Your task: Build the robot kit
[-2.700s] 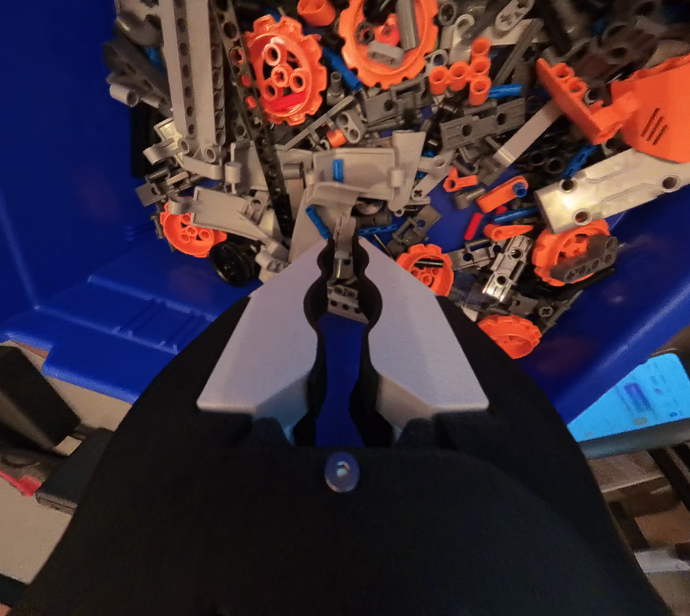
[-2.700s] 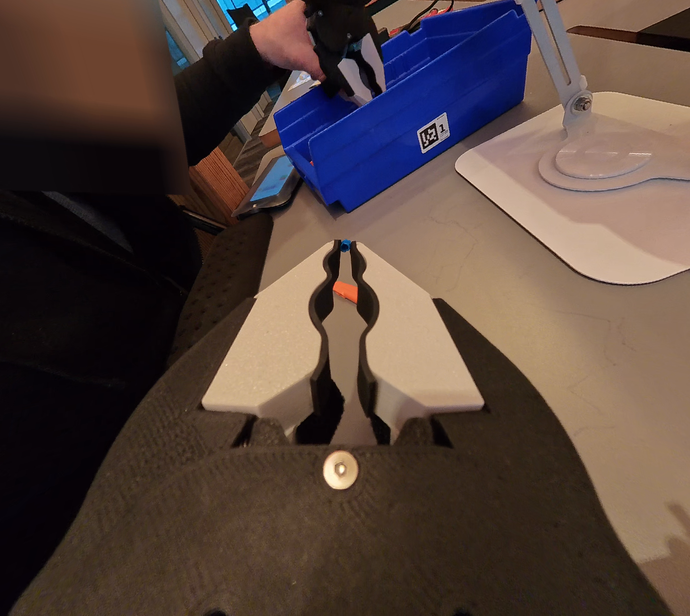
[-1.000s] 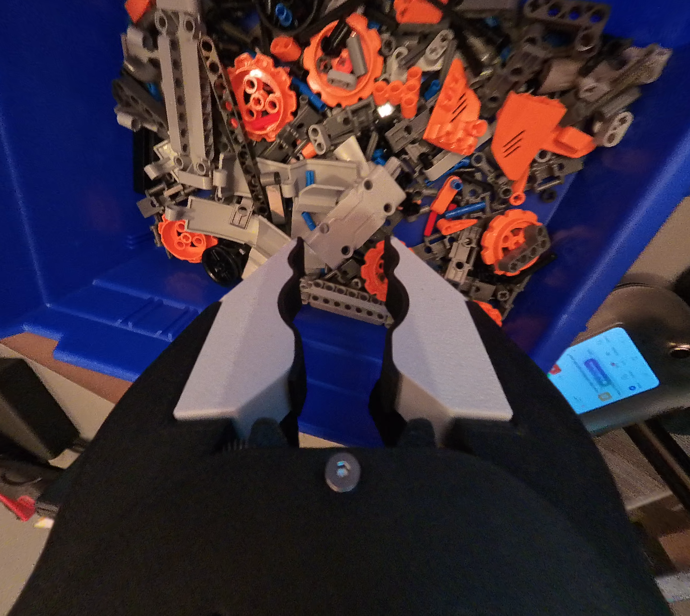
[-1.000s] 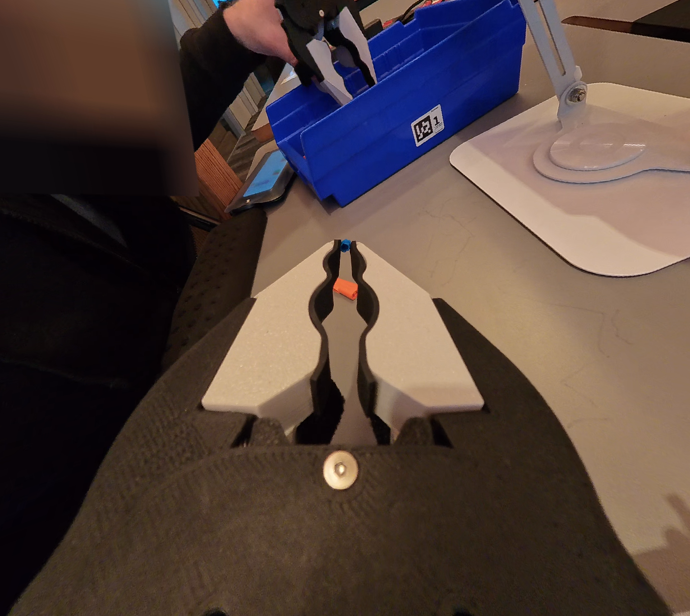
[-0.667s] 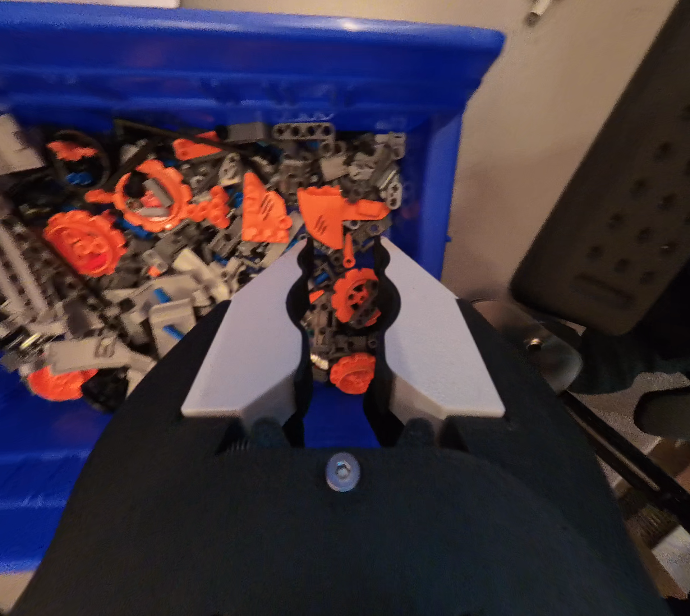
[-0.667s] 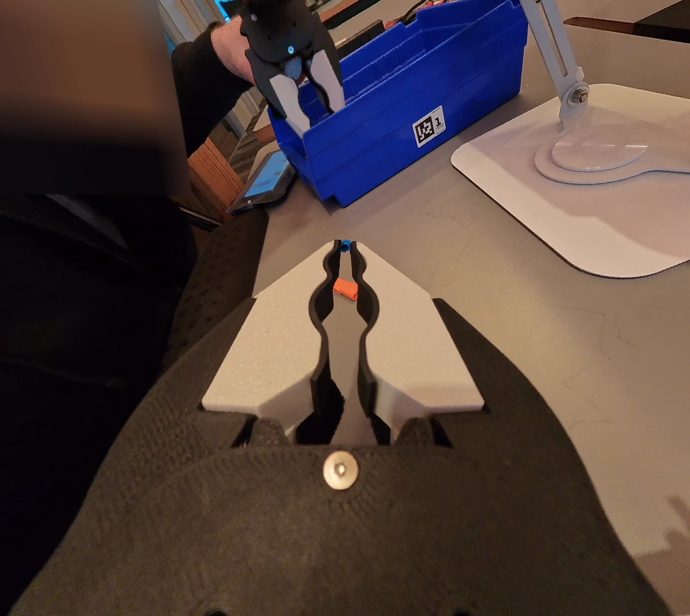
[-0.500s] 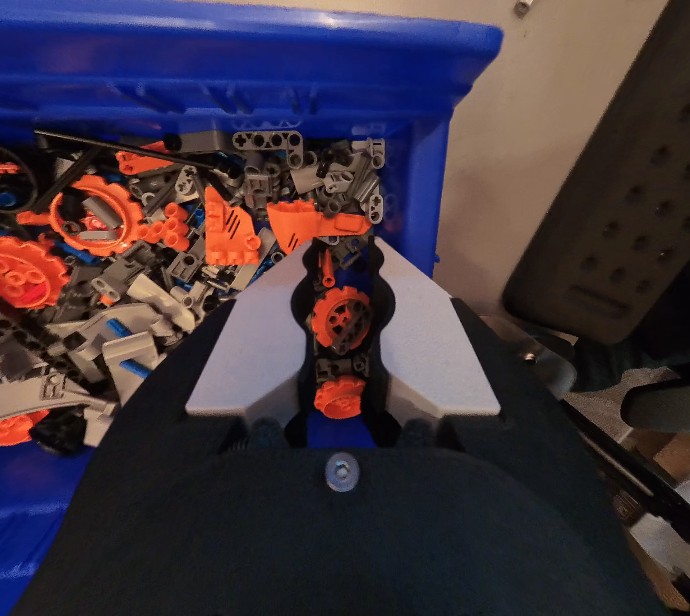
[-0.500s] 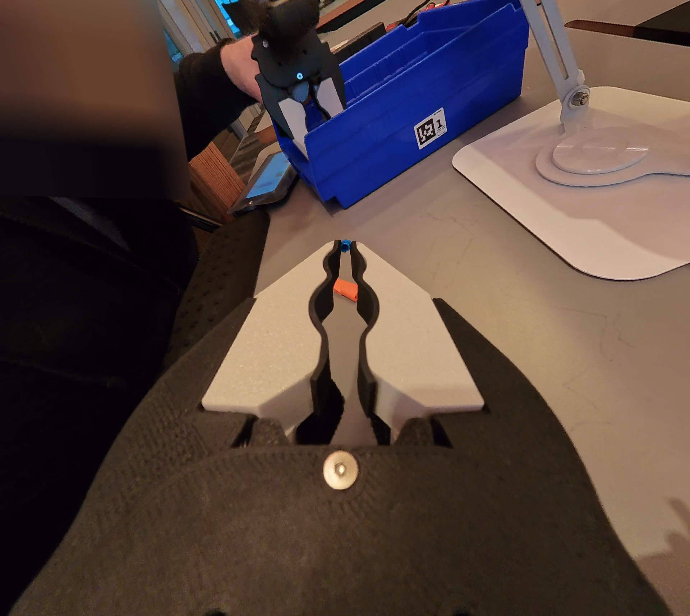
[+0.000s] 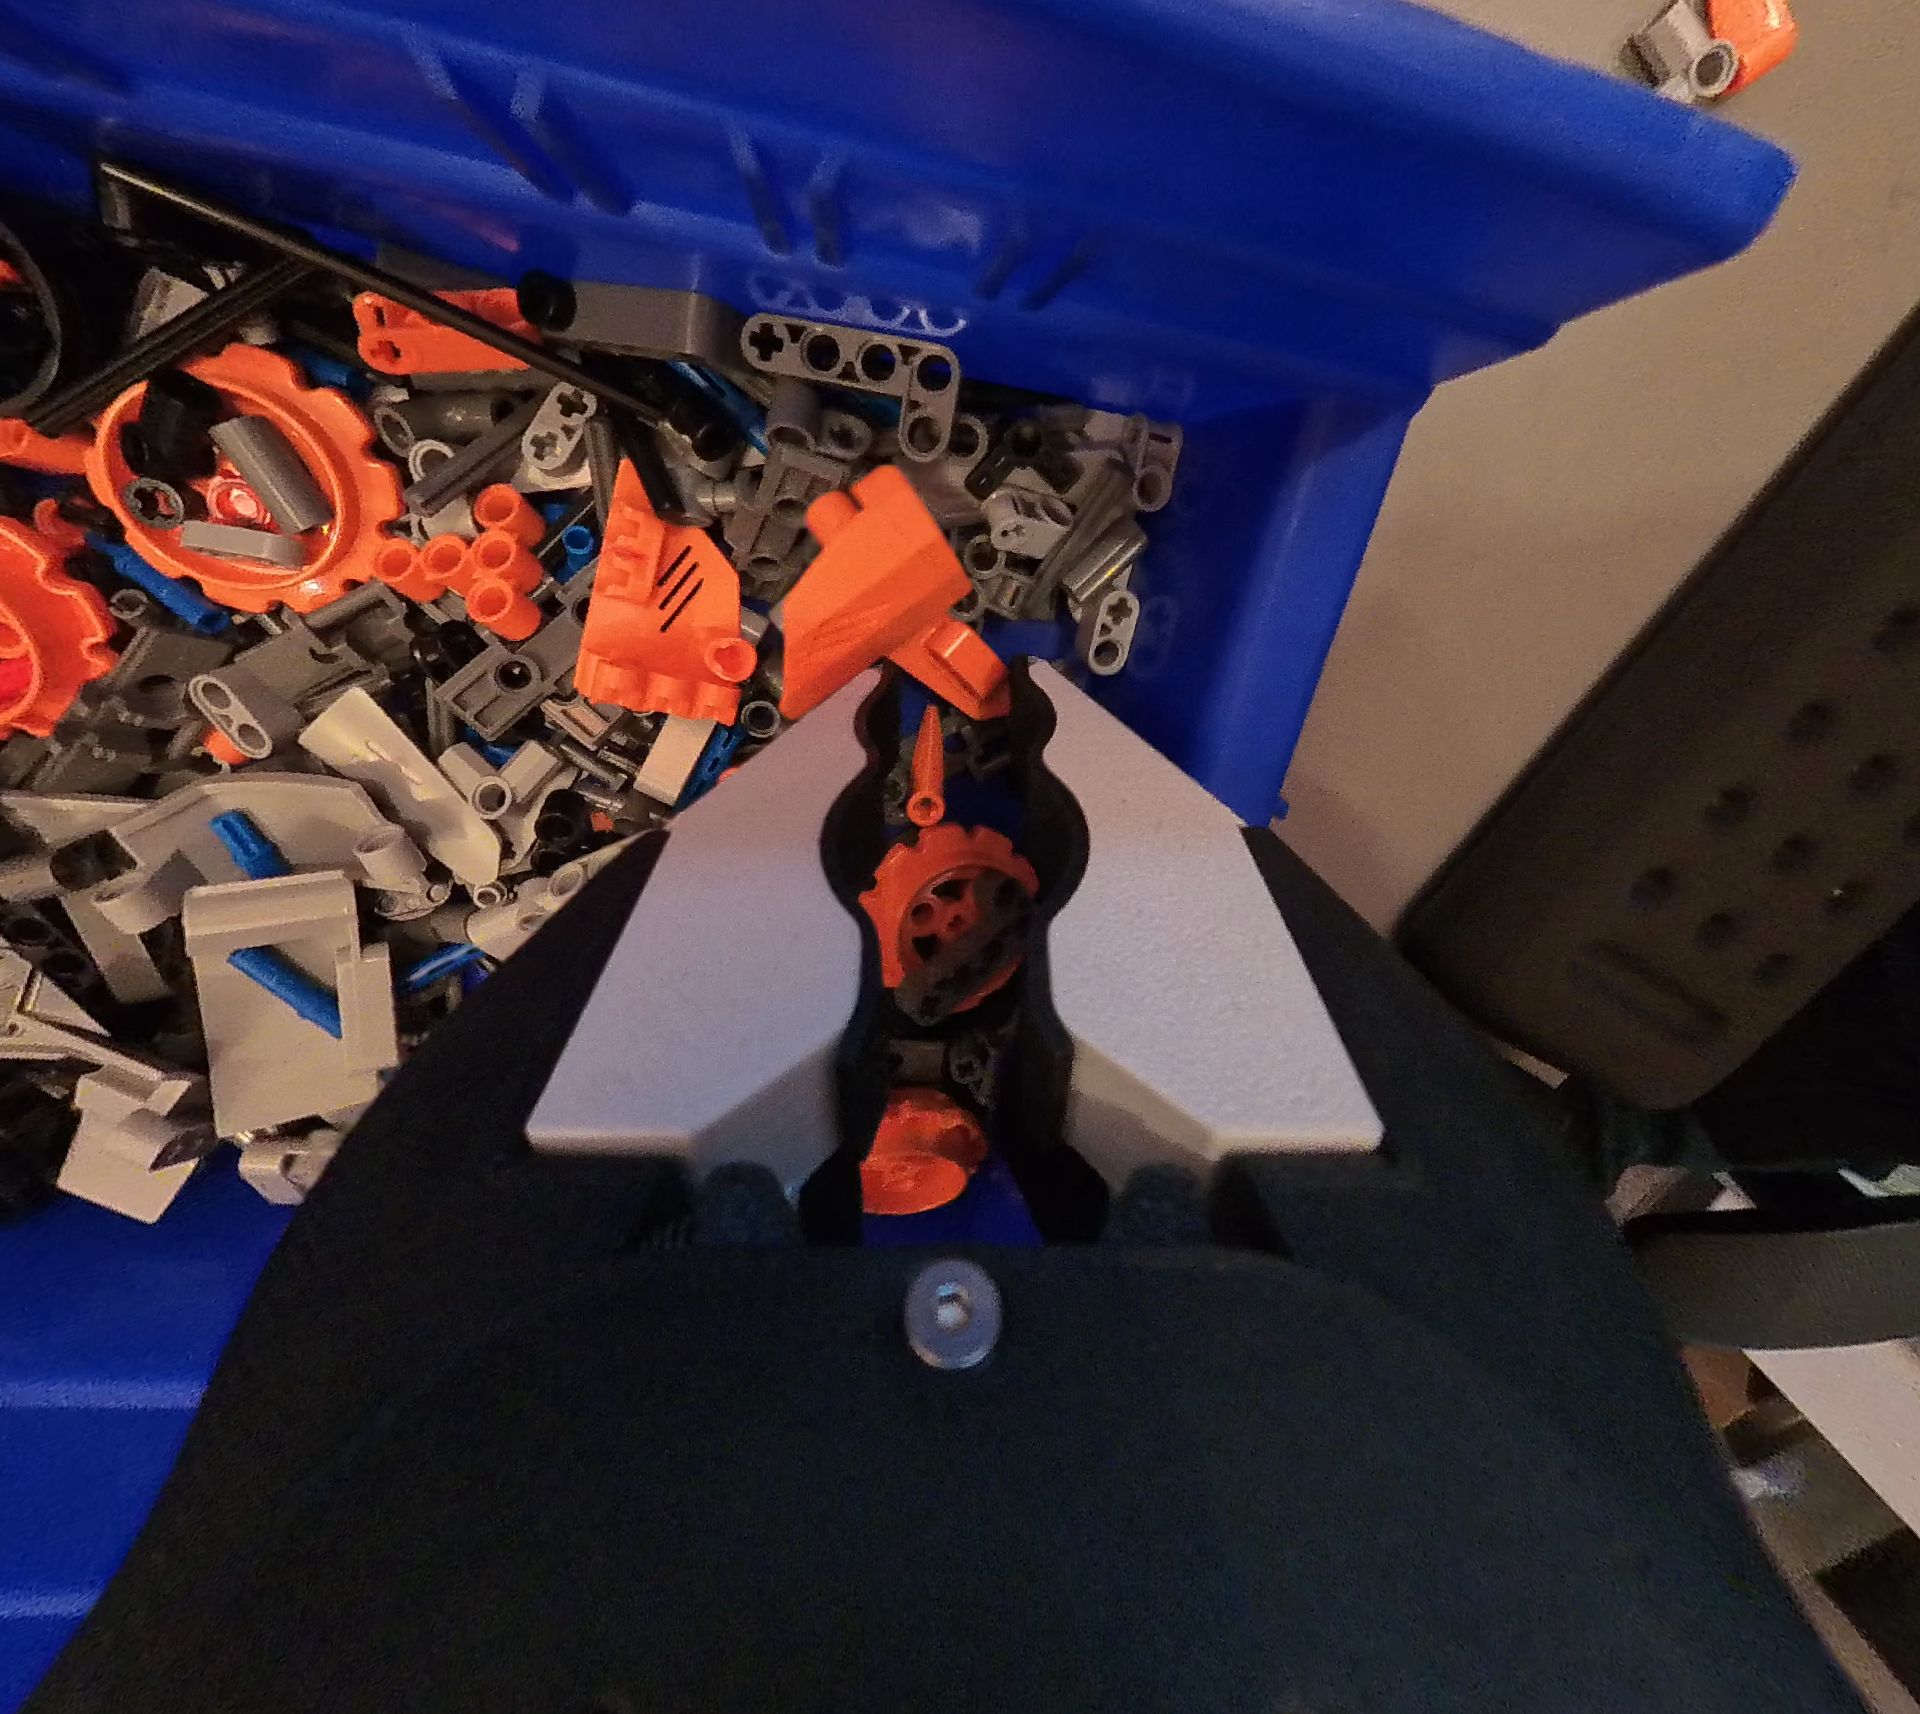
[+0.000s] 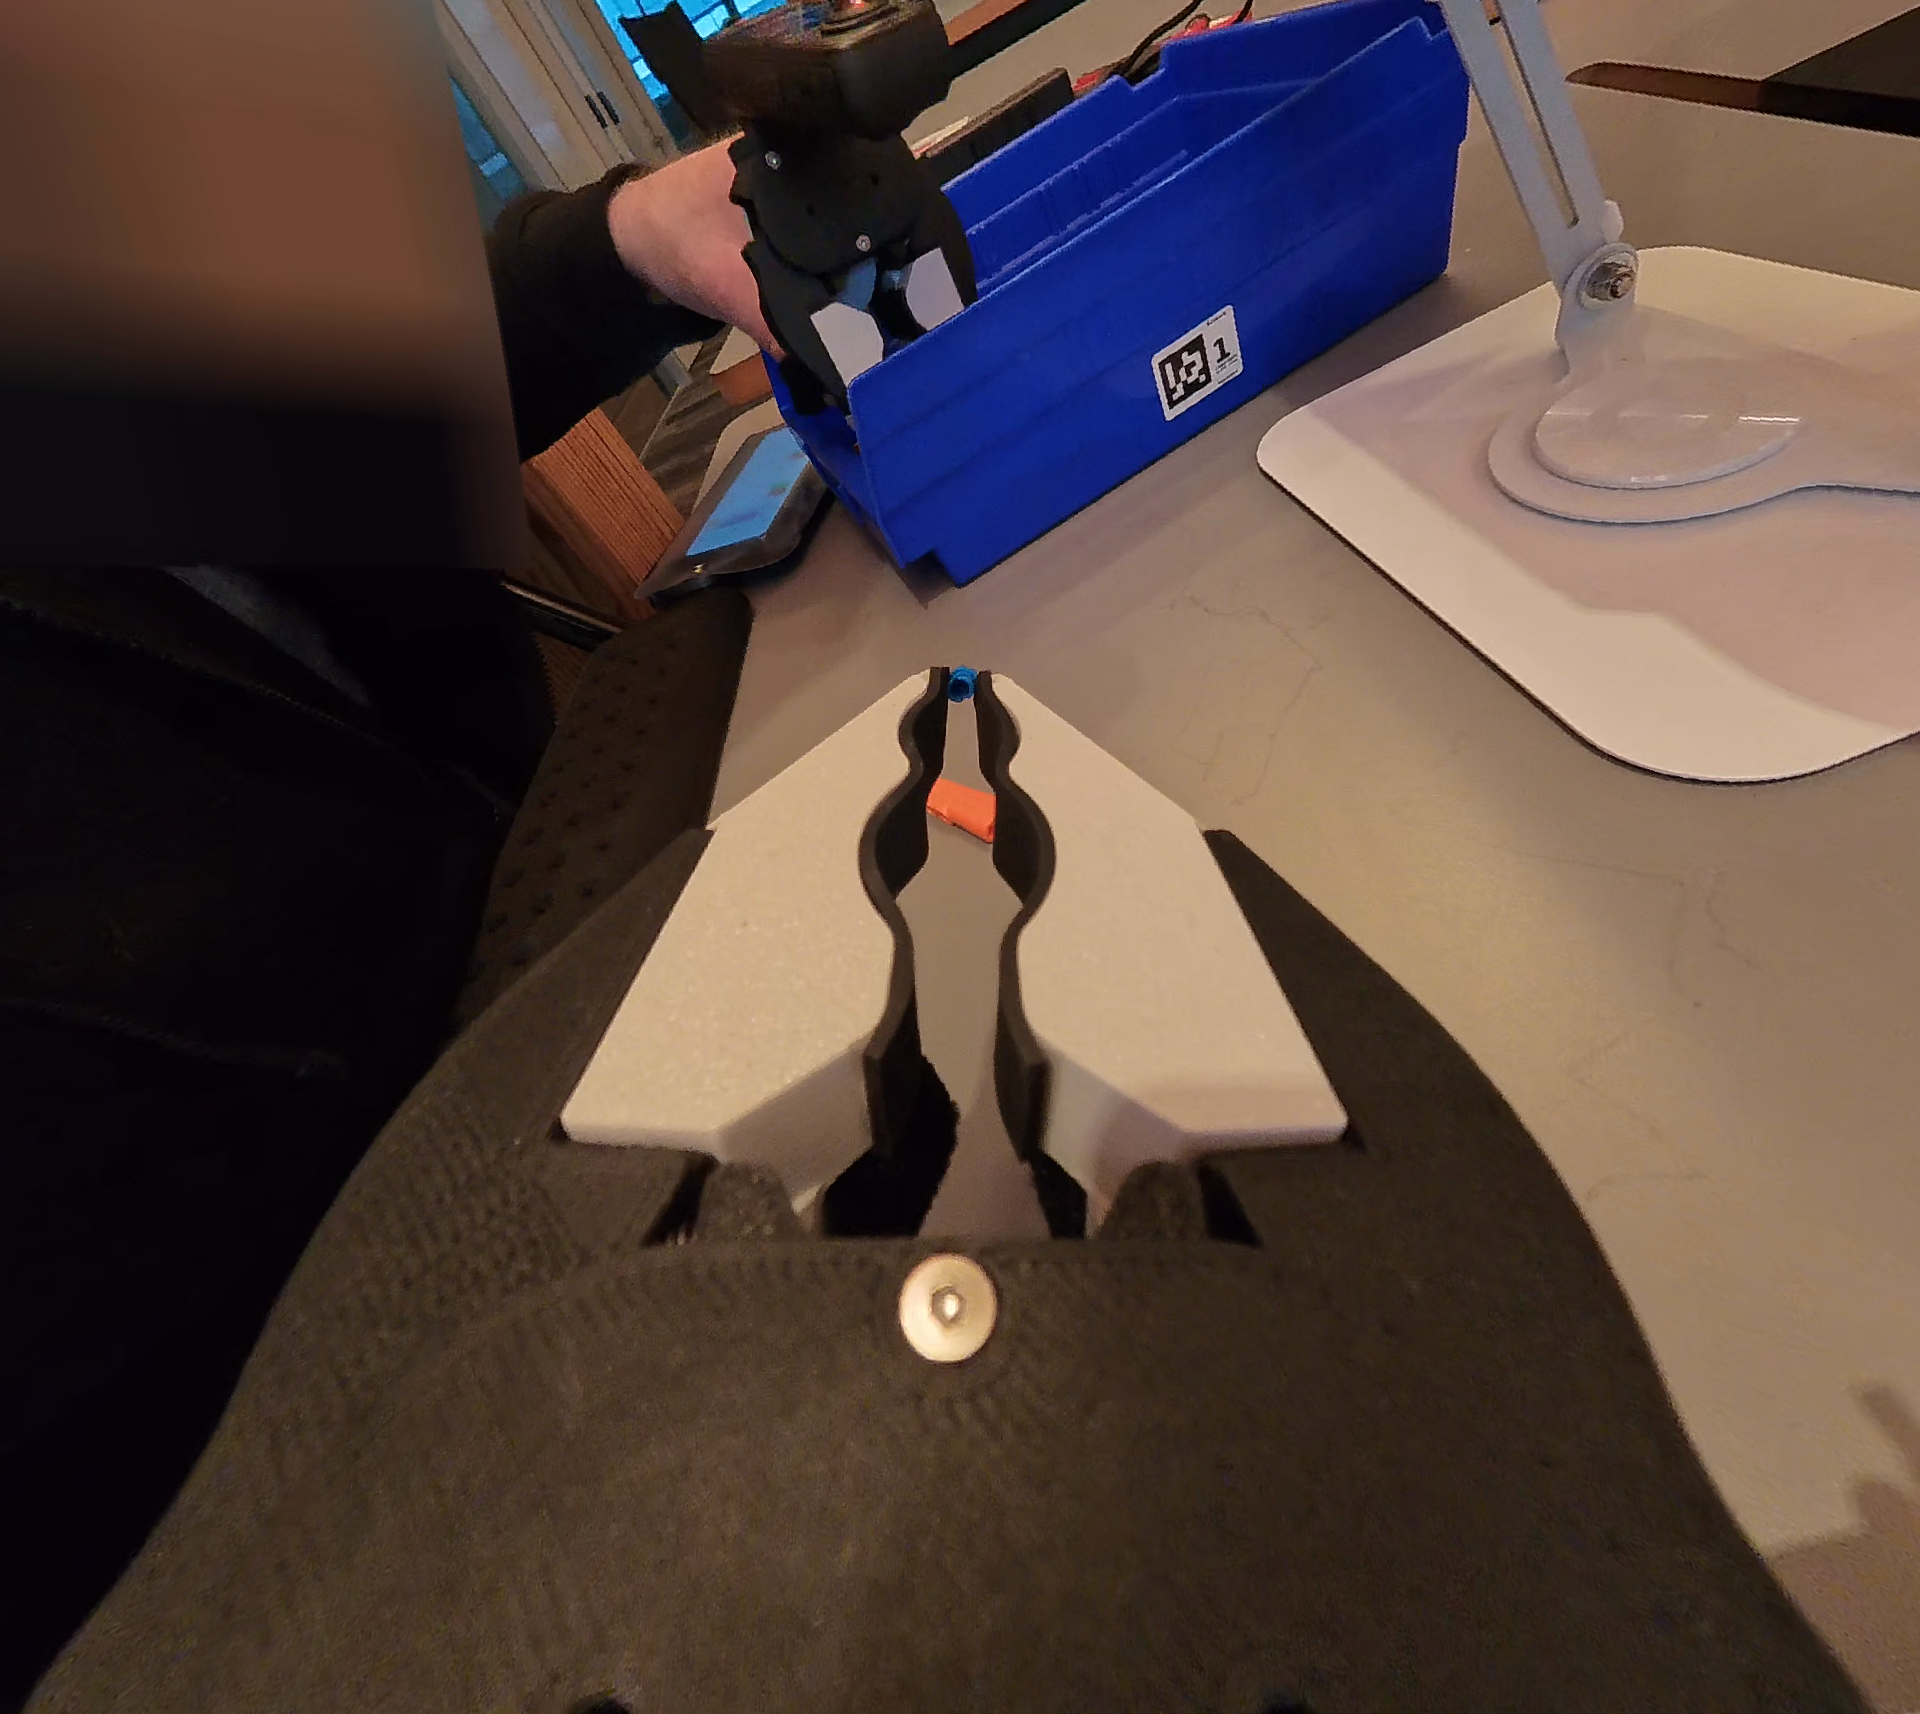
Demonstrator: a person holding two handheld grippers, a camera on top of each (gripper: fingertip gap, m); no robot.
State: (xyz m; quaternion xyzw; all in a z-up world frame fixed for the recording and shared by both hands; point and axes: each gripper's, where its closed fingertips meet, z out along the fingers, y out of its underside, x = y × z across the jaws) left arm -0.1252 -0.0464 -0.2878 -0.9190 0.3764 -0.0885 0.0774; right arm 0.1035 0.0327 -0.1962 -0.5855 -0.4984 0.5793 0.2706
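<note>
Left tongs (image 9: 943, 708) are held parted inside the blue bin (image 9: 1039, 137), over an orange toothed wheel (image 9: 948, 921) framed between the fingers at the bin's near corner; contact can't be confirmed. Judged light, rigid and slick: best taken across the rim teeth. Right tongs (image 10: 962, 696) are nearly closed, pinching a small blue pin (image 10: 962, 683) above the tabletop (image 10: 1299, 885), an orange piece (image 10: 962, 807) lying just beneath.

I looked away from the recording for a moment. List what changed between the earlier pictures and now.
The left tongs let go of a grey piece, opened, and swung to the near right end of the blue bin, now straddling an orange toothed wheel. The right tongs stayed shut on a small blue pin above the table.
</note>
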